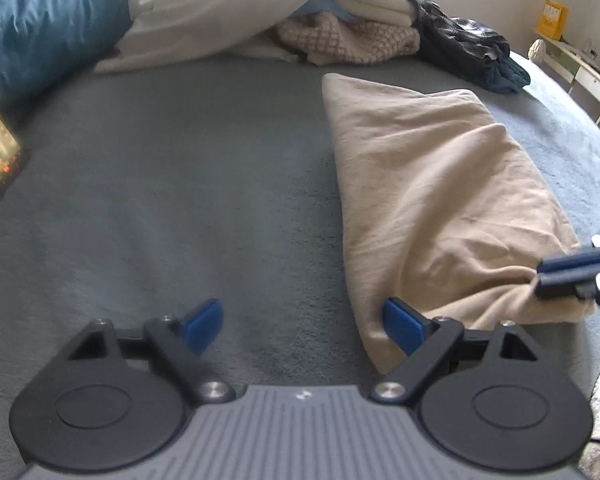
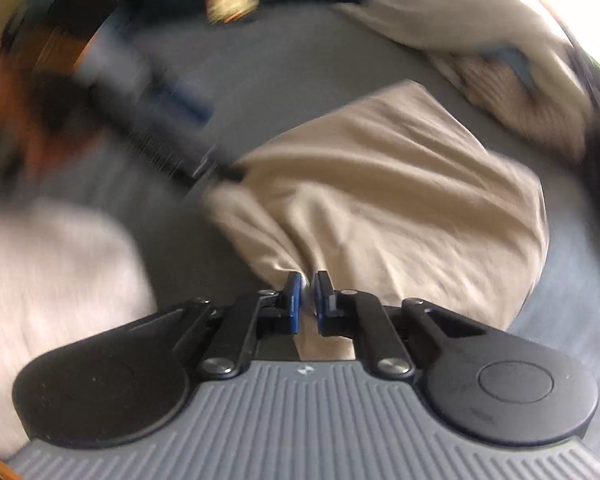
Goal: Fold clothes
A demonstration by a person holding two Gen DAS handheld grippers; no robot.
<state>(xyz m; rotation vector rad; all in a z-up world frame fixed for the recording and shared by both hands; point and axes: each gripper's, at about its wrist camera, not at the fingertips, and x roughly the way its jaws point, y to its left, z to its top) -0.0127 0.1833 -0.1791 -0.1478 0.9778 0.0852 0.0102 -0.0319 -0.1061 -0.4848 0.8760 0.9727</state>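
Cloth first: the beige garment (image 1: 440, 200) lies half folded on the grey bedcover (image 1: 180, 200), just past our right gripper (image 2: 307, 300), whose fingers pinch a gathered corner of it between nearly closed pads. Our left gripper (image 1: 304, 328) stands wide and holds nothing; its right-hand finger (image 1: 404, 326) sits at the garment's near edge. To fold well, we judge we should get a hold on that near edge with the left gripper before lifting, then carry both corners level so the fabric lands flat. The left view shows the clothes pile (image 1: 340, 36) beyond the fingers sharply; the right view is blurred, yet only it shows the pinch up close.
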